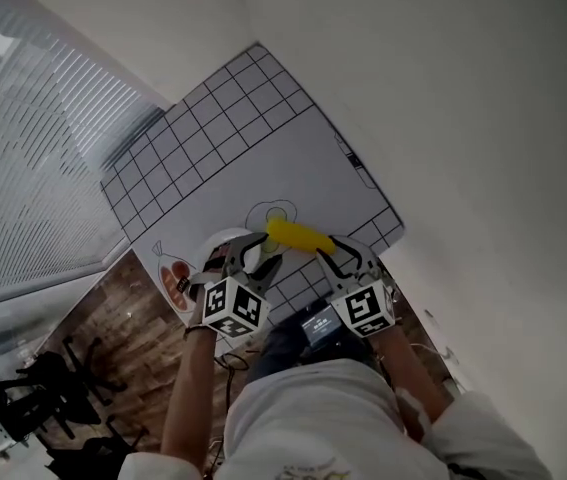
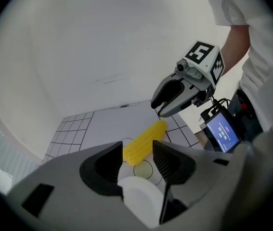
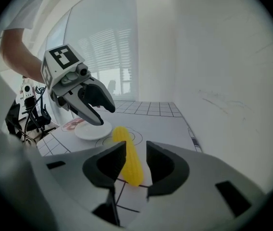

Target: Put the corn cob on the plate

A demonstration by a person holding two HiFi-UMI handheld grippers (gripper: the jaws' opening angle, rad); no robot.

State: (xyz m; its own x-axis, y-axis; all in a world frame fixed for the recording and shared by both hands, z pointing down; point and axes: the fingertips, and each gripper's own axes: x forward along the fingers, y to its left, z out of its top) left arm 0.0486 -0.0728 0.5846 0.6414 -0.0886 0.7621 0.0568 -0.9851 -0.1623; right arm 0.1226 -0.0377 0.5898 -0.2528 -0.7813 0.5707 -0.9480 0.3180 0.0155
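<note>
One broad gridded mat [image 1: 253,138] is covering the table, and everything that matters is sitting near its front edge. Next in size, the white plate [image 3: 93,131] is resting on the mat's left part, beneath the left gripper [image 2: 137,152]. That gripper's jaws are standing spread with nothing pinched, only framing the cob from above. The right gripper [image 3: 136,150] is likewise hanging with its jaws apart, straddling the cob's near end without, as far as I can judge, pressing on it. The corn cob [image 1: 300,235] is lying flat on the mat across some drawn circles, just beside the plate and between the two tools.

The step in hand is looking like the pick. The right gripper seems better placed for it. It should be lowering until both pads are flanking the cob's middle rather than its end, then squeezing across the width so the round body is not rolling away. Meanwhile the left should be keeping clear of the plate.
</note>
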